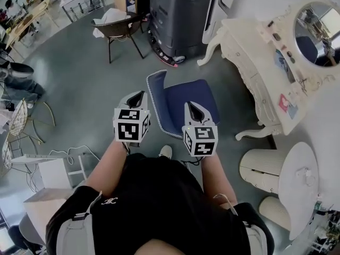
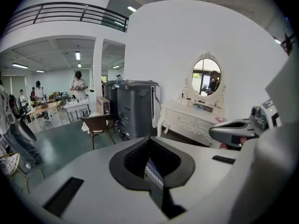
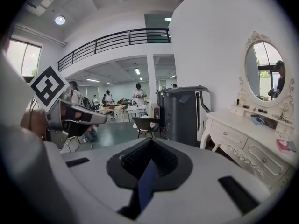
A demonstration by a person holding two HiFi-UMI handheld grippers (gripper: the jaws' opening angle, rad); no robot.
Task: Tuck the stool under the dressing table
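Observation:
The stool has a blue seat with white trim and stands on the grey floor just in front of me. The white dressing table with its oval mirror stands apart from it at the right. My left gripper hovers at the stool's near left edge, jaws shut. My right gripper is over the seat's near part, also shut. In the left gripper view and the right gripper view only a blue sliver of stool shows through the slit between the jaws. Whether either touches the stool is unclear.
A dark grey machine stands behind the stool and a brown chair behind it to the left. A white round table with ribbed drums sits at the near right. A white rack and cables lie at the left. People stand far back.

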